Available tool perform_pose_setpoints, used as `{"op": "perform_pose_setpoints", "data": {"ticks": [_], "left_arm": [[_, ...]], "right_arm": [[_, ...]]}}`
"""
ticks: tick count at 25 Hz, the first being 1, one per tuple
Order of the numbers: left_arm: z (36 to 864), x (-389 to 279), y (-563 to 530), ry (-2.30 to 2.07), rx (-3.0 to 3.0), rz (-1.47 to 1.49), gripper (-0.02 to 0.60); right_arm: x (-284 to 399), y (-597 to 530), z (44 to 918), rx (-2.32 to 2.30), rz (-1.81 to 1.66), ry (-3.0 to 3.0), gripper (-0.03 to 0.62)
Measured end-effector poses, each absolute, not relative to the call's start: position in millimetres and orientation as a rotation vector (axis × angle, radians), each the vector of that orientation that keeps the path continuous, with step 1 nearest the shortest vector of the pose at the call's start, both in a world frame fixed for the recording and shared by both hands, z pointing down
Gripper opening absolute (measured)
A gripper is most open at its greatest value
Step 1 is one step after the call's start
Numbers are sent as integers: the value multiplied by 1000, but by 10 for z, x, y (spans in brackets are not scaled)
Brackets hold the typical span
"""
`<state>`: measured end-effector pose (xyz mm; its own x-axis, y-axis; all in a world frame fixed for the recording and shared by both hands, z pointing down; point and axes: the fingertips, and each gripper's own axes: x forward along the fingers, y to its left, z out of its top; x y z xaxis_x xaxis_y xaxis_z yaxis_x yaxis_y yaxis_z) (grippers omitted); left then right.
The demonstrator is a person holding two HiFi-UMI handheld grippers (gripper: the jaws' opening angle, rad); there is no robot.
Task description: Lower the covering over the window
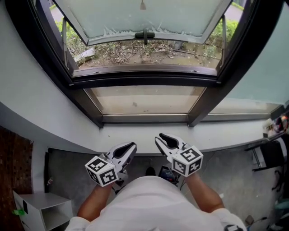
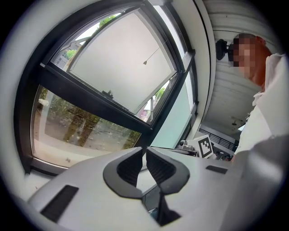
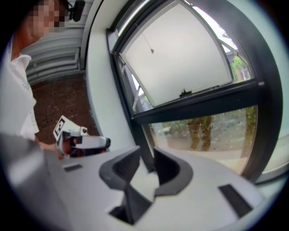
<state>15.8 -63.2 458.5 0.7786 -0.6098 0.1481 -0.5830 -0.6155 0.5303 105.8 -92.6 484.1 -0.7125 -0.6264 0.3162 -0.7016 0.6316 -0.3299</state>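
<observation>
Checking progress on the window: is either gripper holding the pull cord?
No: the left gripper and right gripper sit empty by the sill, well below the pull cord dangling up top.

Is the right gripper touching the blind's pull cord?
Apart. Head view: the right gripper sits low below the sill, while the pull cord hangs high at the top of the window, a wide gap between them.

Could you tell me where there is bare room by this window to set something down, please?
The white sill is bare along the lower window frame, from its left corner past the middle. Its far right end is crowded with small items.
</observation>
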Motion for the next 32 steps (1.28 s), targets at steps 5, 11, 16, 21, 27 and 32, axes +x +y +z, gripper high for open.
{"op": "perform_pose_setpoints", "data": {"ticks": [5, 11, 16, 21, 27, 32], "left_arm": [[4564, 275, -858, -913, 2423, -47, 37], [4471, 262, -1037, -917, 2465, -33, 37], [4405, 256, -1113, -875, 2491, -24, 37], [4339, 176, -1210, -847, 2513, -20, 37], [4252, 31, -1295, -824, 2536, -26, 37], [4196, -89, -1359, -827, 2557, -30, 37]], "right_arm": [[1190, -1126, 4856, 1087, 650, -2685, 101], [1211, -1289, 4795, 1105, 621, -2678, 101], [1208, -1362, 4714, 1161, 601, -2668, 101], [1132, -1441, 4671, 1199, 596, -2655, 101], [990, -1521, 4573, 1230, 570, -2643, 101], [867, -1598, 4508, 1241, 527, -2634, 101]]}}
